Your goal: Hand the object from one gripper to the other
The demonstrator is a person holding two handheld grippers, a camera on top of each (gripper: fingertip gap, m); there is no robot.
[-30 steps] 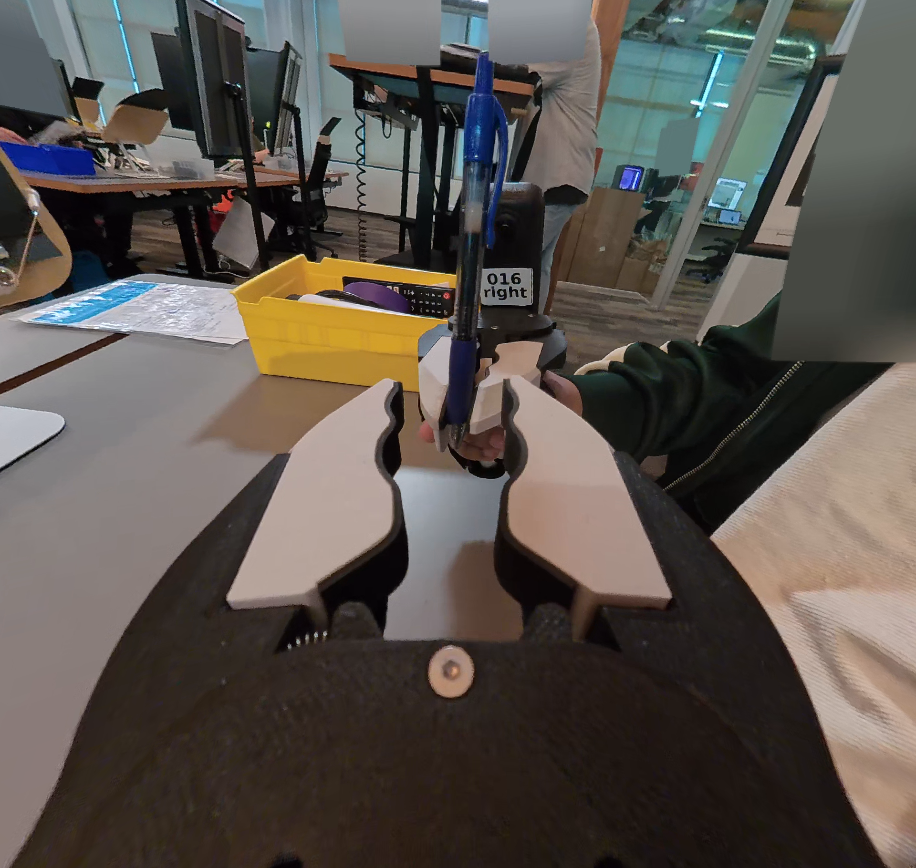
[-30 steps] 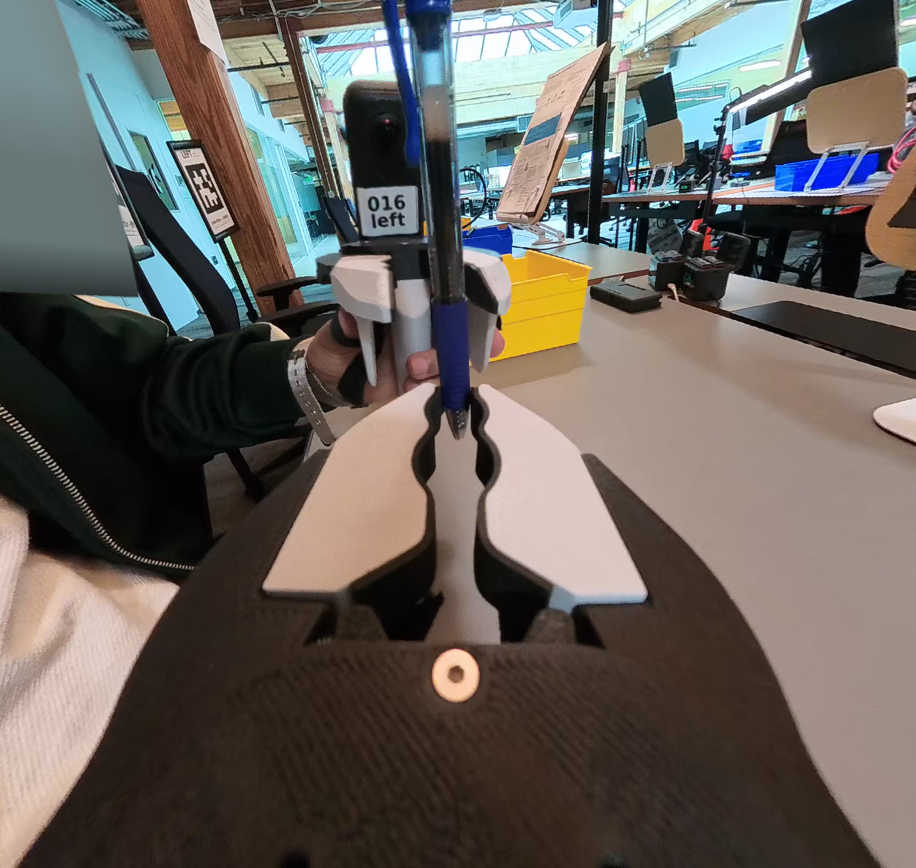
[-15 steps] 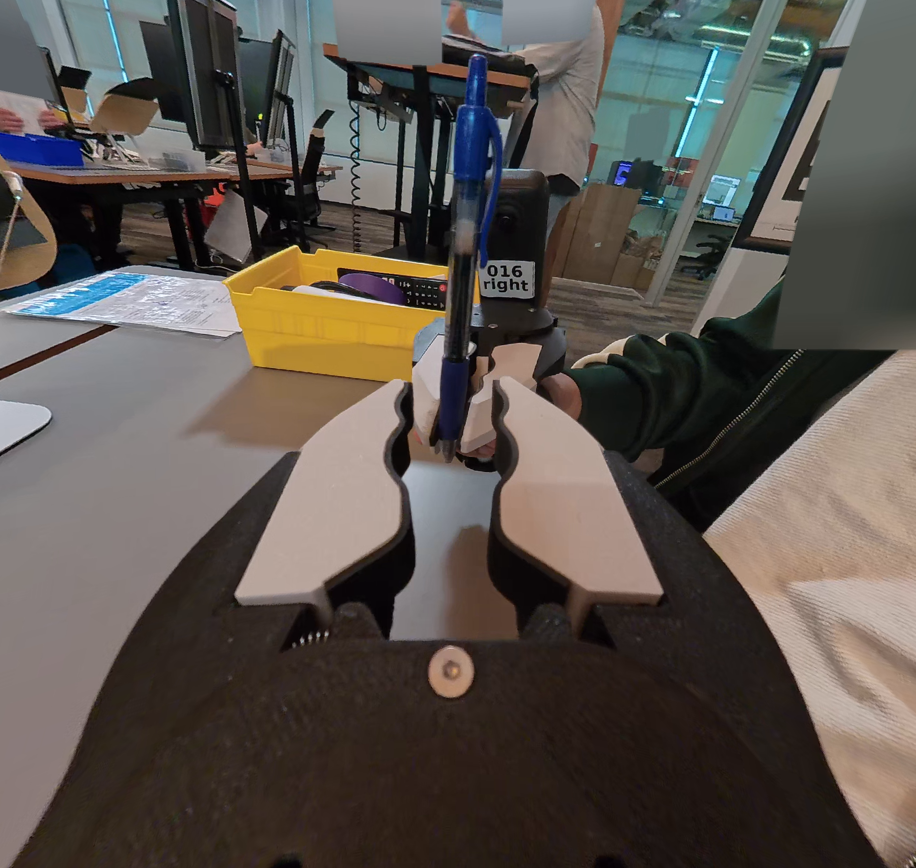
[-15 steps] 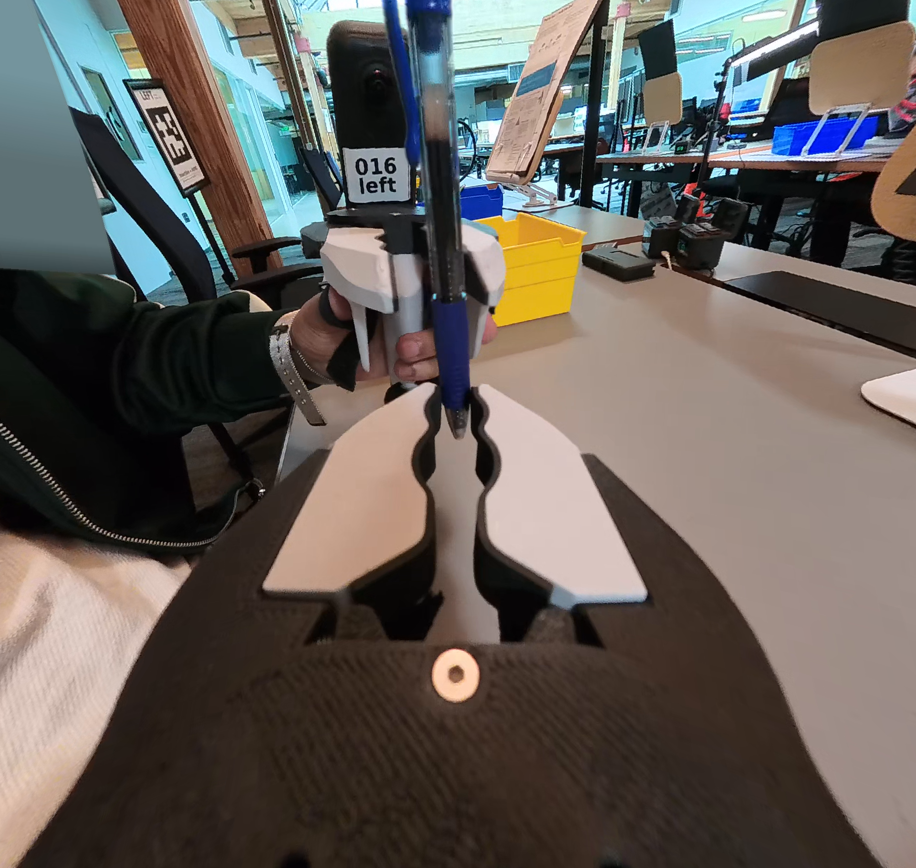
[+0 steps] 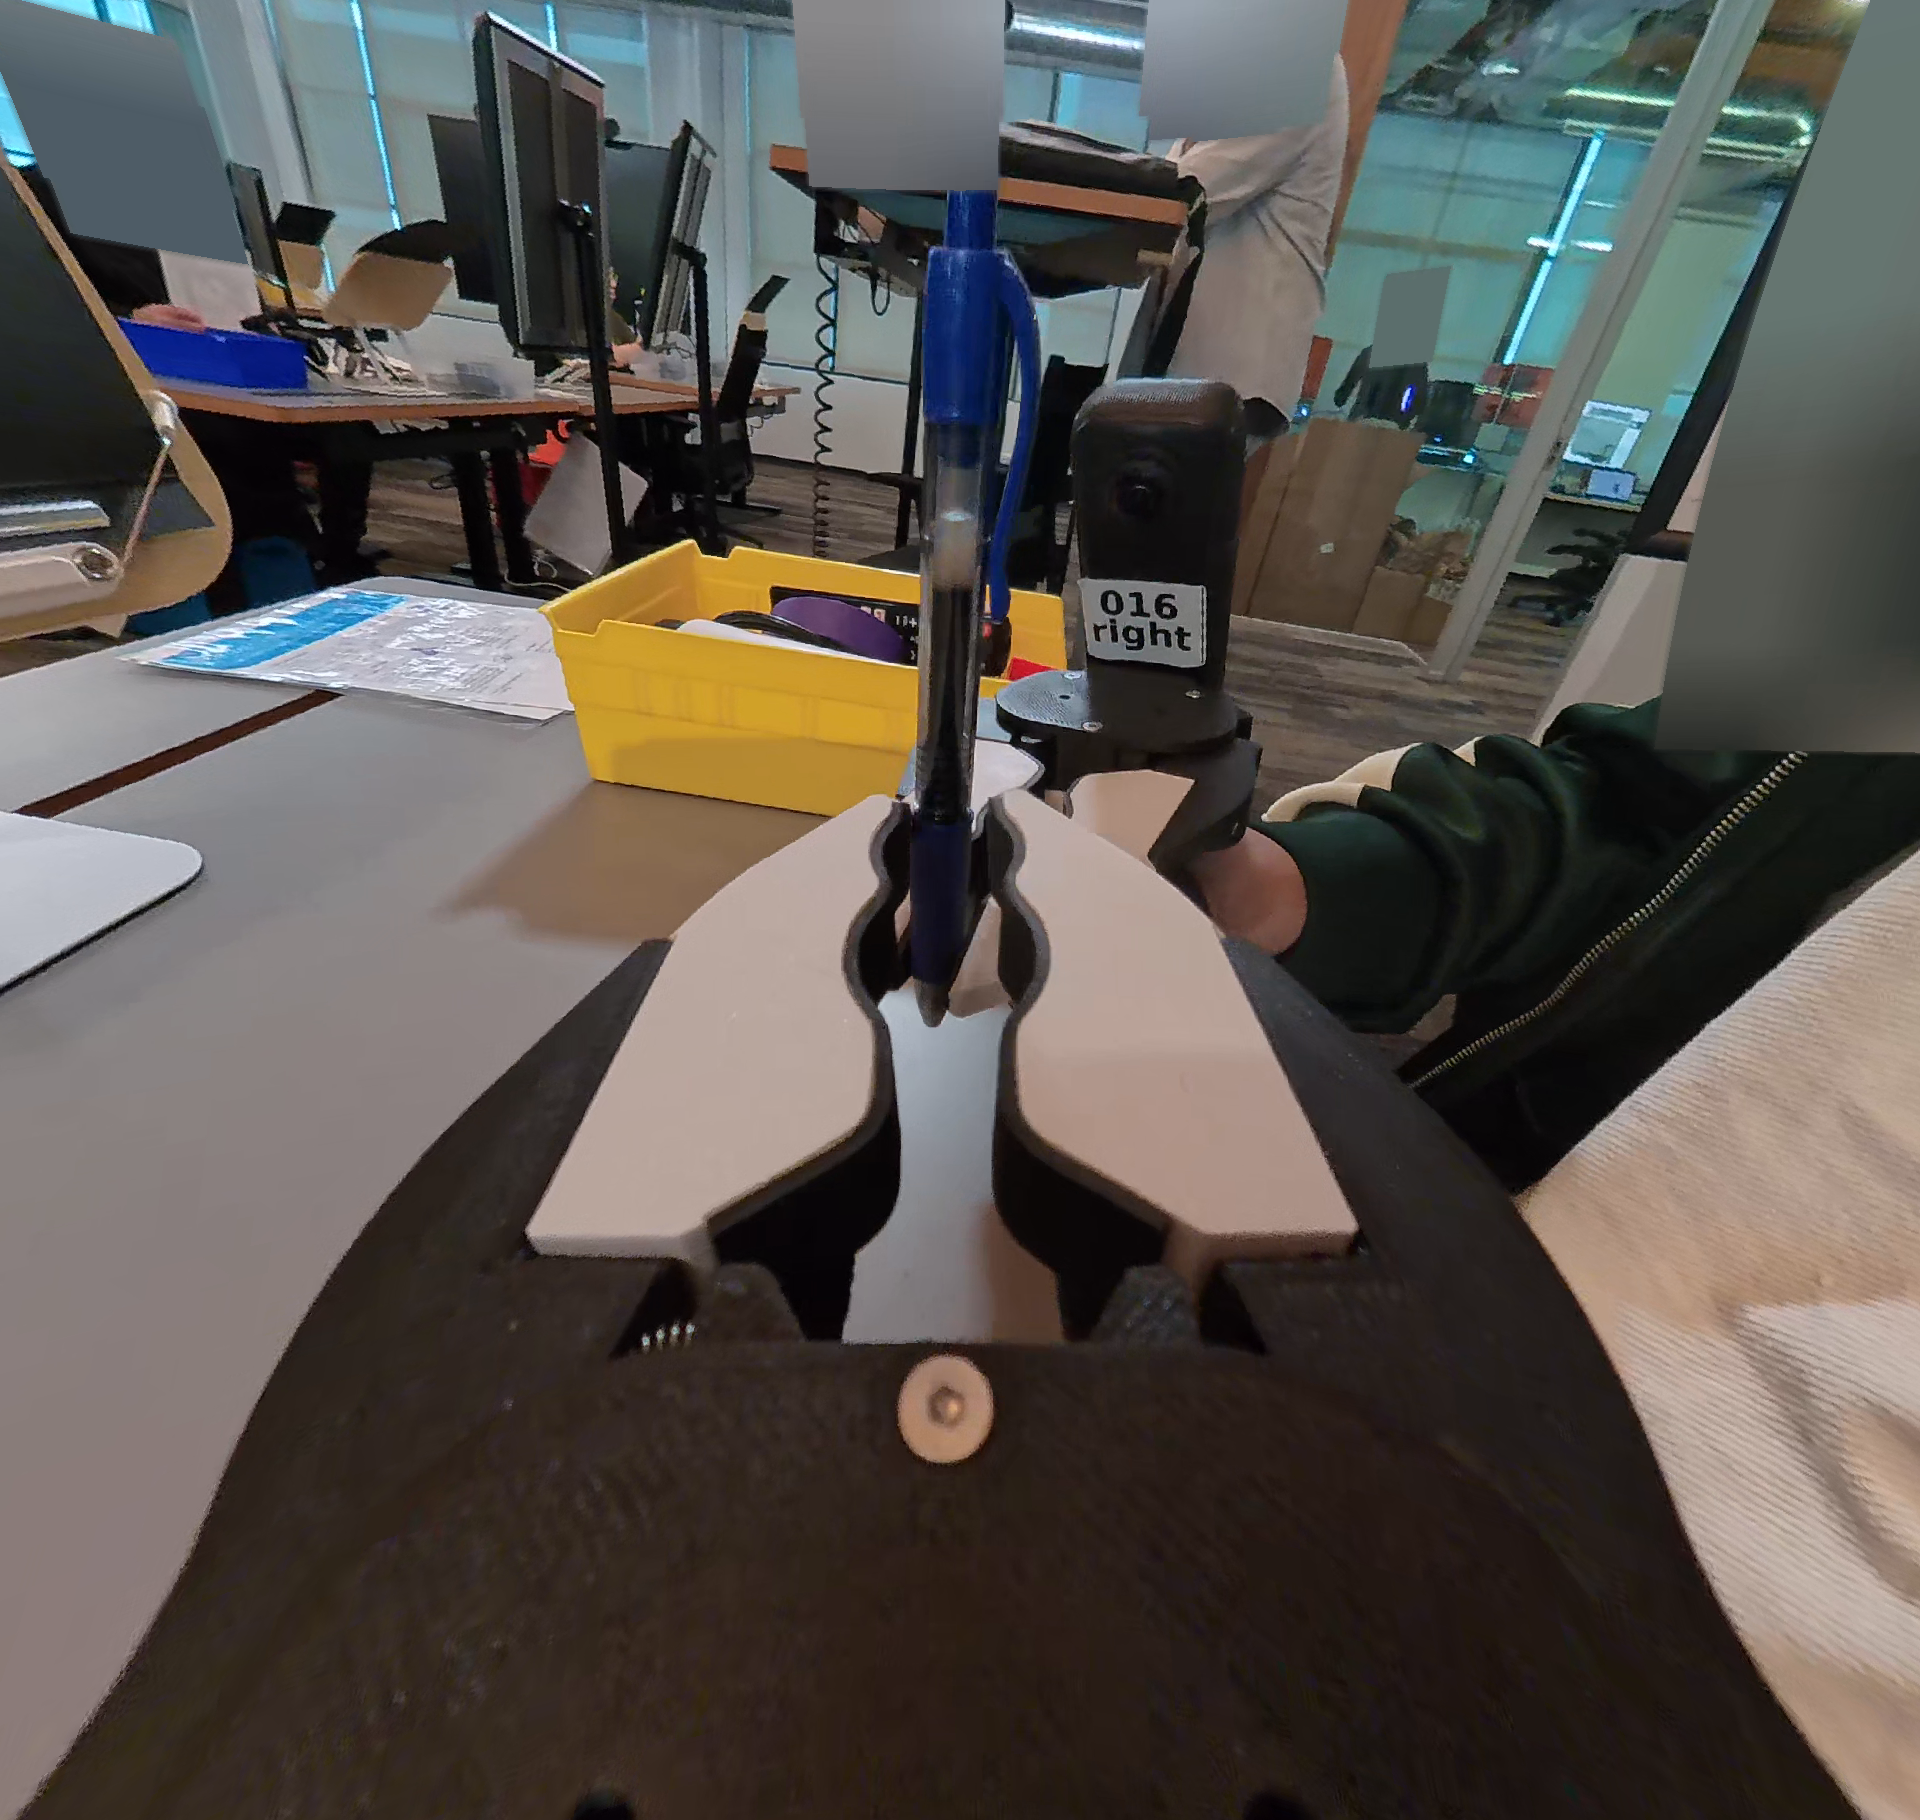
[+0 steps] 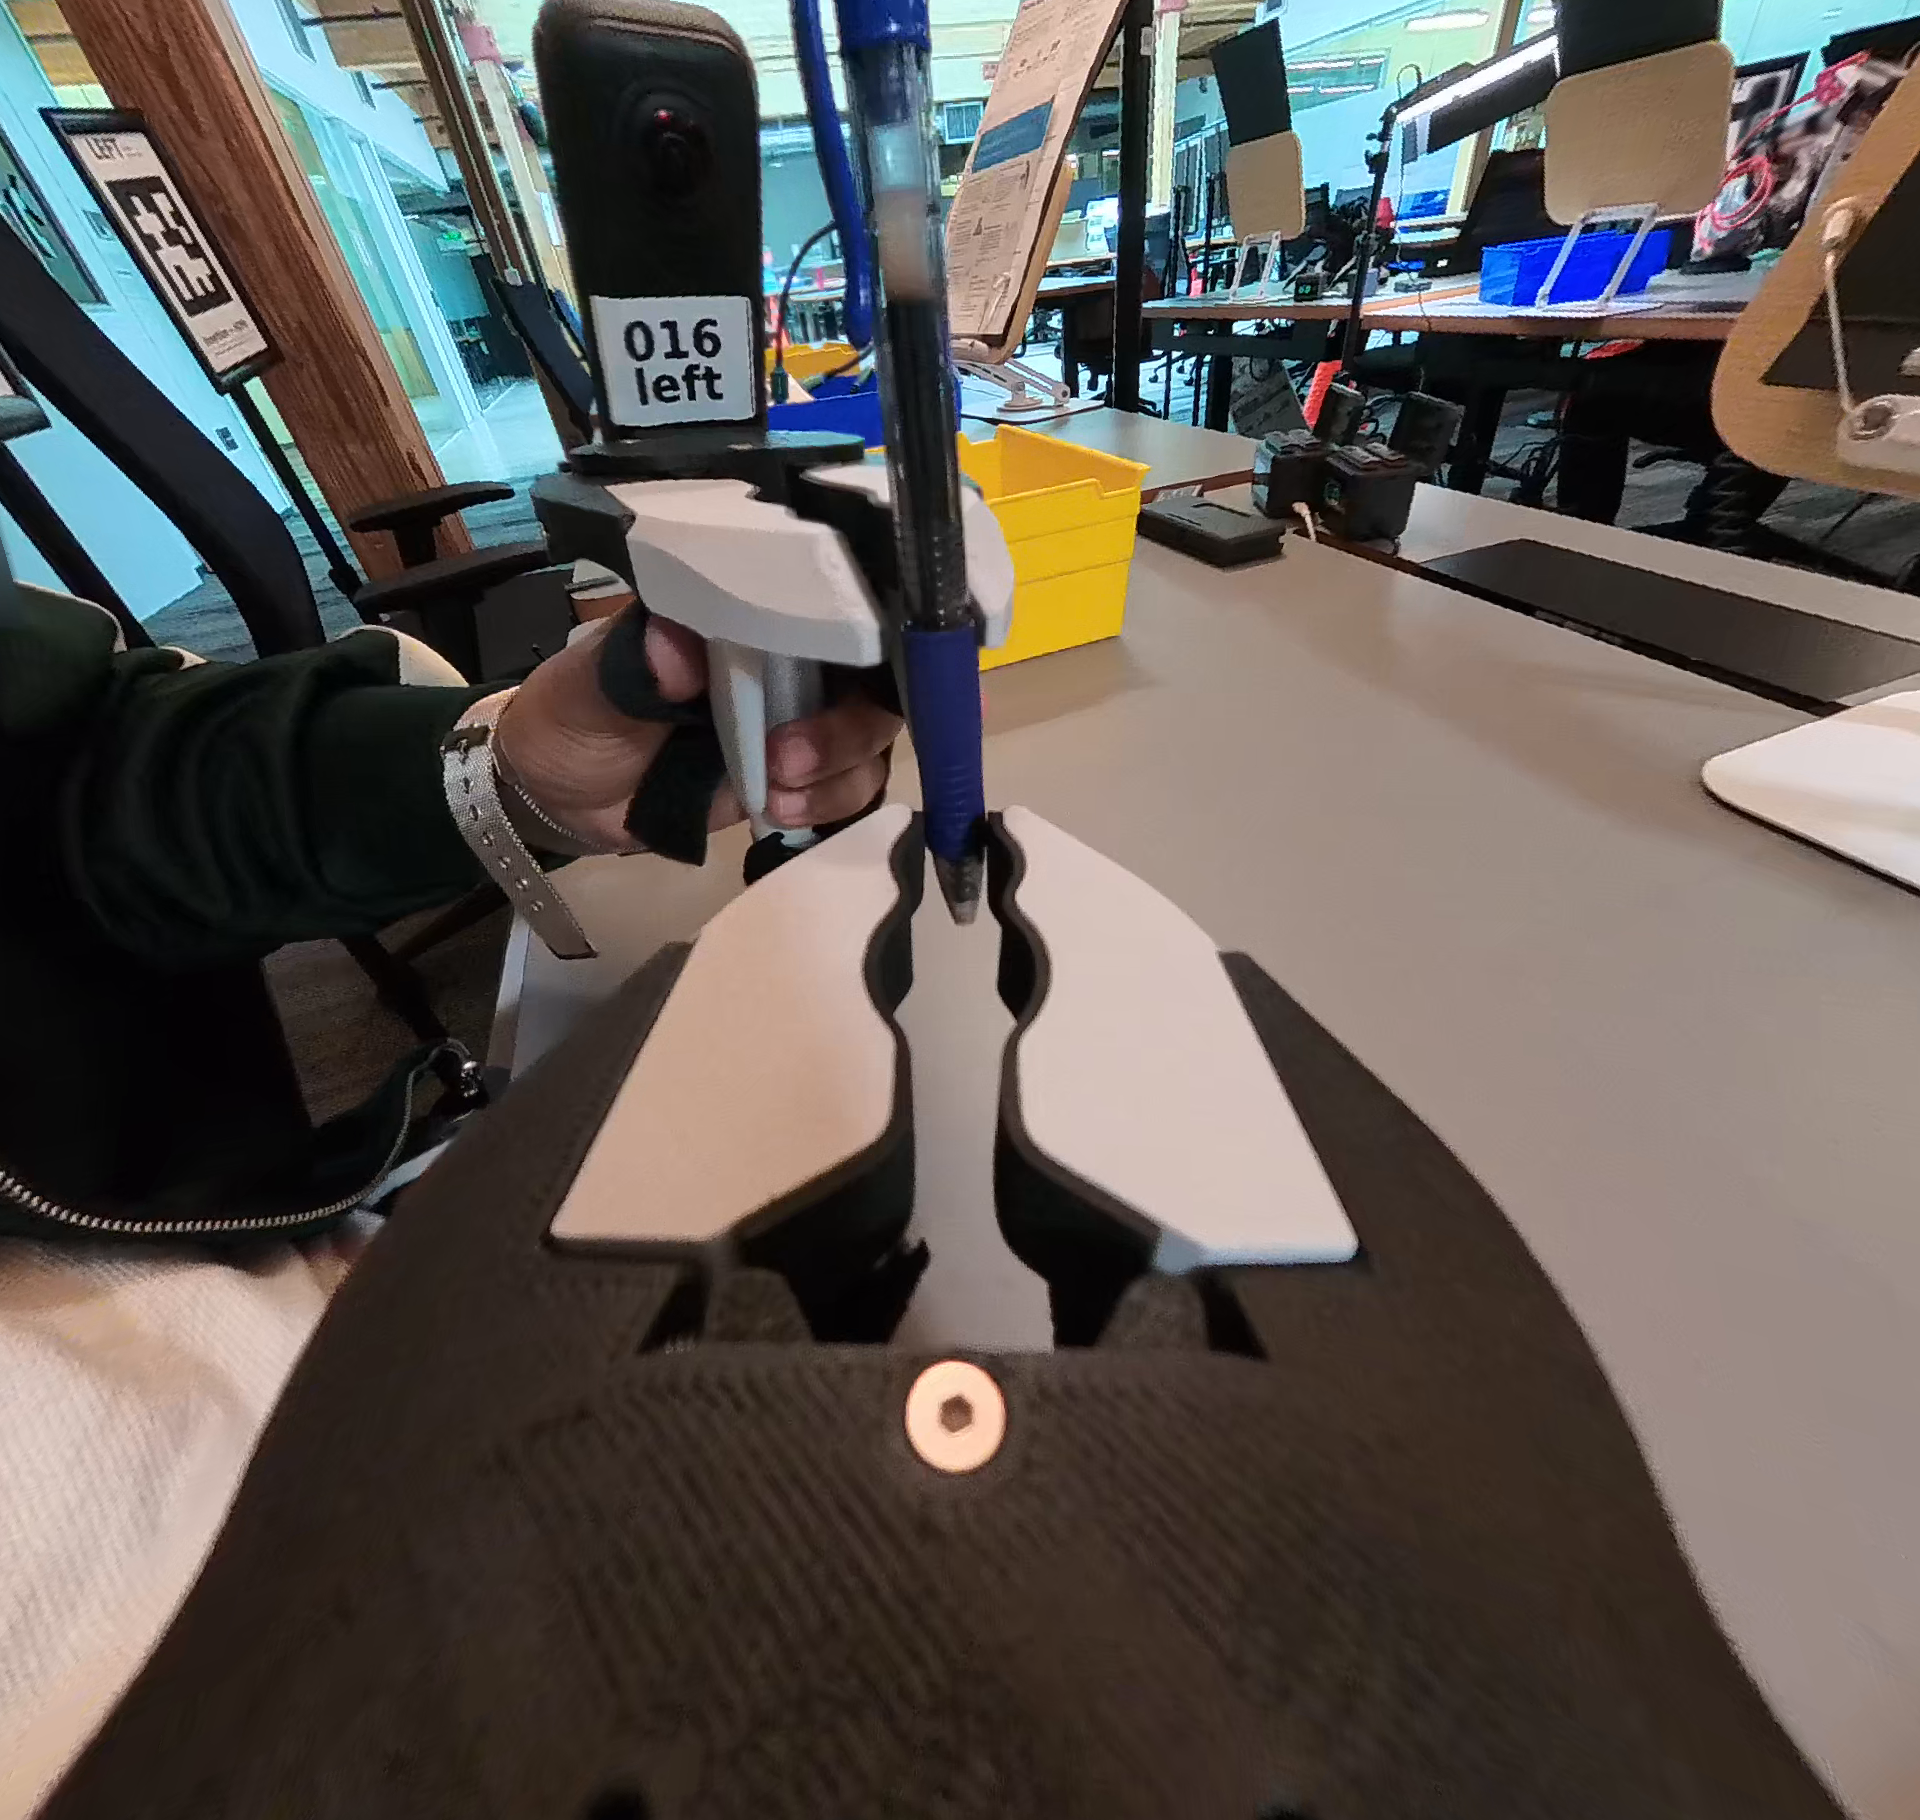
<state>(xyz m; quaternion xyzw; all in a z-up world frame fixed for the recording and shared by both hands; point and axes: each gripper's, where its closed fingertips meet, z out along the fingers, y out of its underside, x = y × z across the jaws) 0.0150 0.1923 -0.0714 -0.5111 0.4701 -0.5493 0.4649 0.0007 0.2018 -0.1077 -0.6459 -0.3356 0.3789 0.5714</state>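
While the left gripper (image 5: 943,825) and right gripper (image 6: 951,825) both clamp the upright blue pen (image 5: 951,627), bare grey table (image 6: 1455,939) spreads toward 2 o'clock.

**Both our grippers face each other, closed on one pen**

Our left gripper (image 5: 940,835), a black body with two white wavy-edged fingers, is level and has its fingertips pinched on the grip of an upright blue click pen (image 5: 951,627). Our right gripper (image 6: 951,840), of the same make, points back at it from lower down, and its fingertips press either side of the pen's lower end, just under the left one's fingers. Our left hand (image 6: 623,742) wraps the pistol handle beneath its gripper with fingers curled round the trigger. Our right hand (image 5: 1247,897) shows only partly behind its gripper. Both forearms wear dark green sleeves (image 6: 208,783).
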